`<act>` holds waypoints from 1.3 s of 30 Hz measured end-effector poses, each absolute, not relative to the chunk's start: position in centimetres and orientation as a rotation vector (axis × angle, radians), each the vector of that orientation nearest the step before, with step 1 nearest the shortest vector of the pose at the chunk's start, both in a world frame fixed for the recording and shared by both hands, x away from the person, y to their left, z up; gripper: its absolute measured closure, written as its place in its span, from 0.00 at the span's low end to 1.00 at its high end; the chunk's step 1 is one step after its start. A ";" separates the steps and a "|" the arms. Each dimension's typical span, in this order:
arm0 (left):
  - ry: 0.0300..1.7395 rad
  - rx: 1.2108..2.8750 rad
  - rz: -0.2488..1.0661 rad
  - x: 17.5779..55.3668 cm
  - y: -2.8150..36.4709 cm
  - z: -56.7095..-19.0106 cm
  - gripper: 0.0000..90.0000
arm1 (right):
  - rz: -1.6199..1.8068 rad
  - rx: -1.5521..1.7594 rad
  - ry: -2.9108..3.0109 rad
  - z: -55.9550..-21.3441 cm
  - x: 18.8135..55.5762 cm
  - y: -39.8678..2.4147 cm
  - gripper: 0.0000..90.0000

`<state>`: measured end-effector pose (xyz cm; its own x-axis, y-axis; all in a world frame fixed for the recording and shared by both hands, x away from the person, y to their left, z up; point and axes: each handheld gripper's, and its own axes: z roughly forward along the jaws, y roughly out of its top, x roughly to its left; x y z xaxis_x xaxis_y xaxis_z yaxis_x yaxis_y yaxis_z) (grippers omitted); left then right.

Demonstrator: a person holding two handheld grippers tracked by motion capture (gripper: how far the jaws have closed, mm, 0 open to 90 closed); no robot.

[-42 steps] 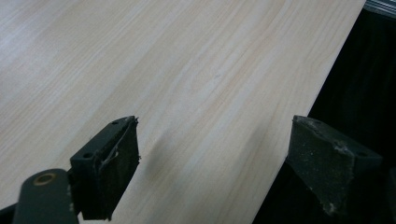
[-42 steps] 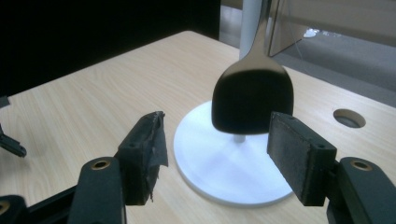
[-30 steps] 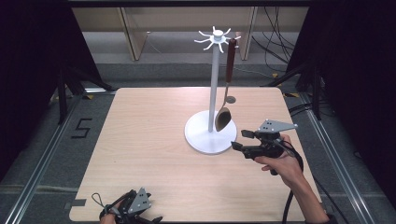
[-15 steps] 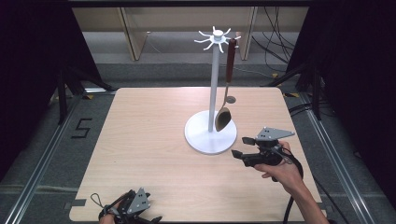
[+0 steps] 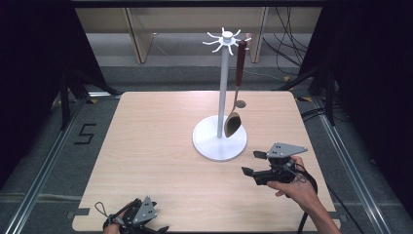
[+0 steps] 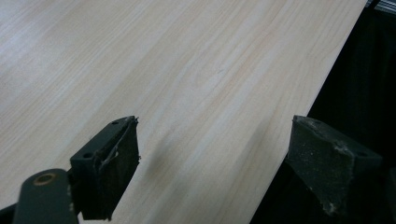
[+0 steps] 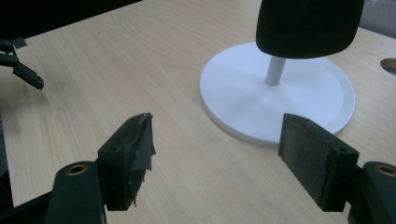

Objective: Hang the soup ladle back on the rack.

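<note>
Right of the white stand [image 5: 220,141] in the high view, the right gripper [image 5: 254,163] hovers just off the base with nothing between its jaws, which have just been opening; the wooden spoon [image 5: 234,117] hangs from a top hook beside the stand's pole, and the left gripper [image 5: 134,219] sits well apart from the stand at the table's [image 5: 156,146] near edge. Over bare tabletop [image 6: 163,70] far from the stand, the left gripper view shows its jaws spread wide and empty. Just short of the stand's base [image 7: 299,93], the right gripper view shows its jaws wide apart and empty, the spoon's dark bowl [image 7: 308,25] hanging above the base.

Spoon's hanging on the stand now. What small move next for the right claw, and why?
Probably ease the right claw back toward the table's near edge: its jaws have just been opening with nothing between them, and the spoon hangs from the white stand.
</note>
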<state>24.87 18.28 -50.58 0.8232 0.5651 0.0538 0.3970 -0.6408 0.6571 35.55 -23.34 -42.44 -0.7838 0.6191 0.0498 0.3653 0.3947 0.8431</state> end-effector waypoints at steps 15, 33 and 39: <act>0.700 2.348 0.334 24.9 18.3 -50.6 0.18 | 1.333 0.900 2.430 -44.1 33.8 -23.2 0.22; 0.697 2.349 0.331 24.9 18.3 -50.6 0.18 | 1.275 0.903 2.481 -45.8 32.6 -23.8 0.21; 0.699 2.350 0.338 24.8 18.3 -50.5 0.18 | 1.271 0.915 2.490 -46.4 32.3 -23.9 0.20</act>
<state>24.84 18.28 -50.53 0.8242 0.5634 0.0567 0.3948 -0.6436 0.6557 32.26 -23.93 -46.42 -0.7882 0.6076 0.0978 0.4356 0.4386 0.7860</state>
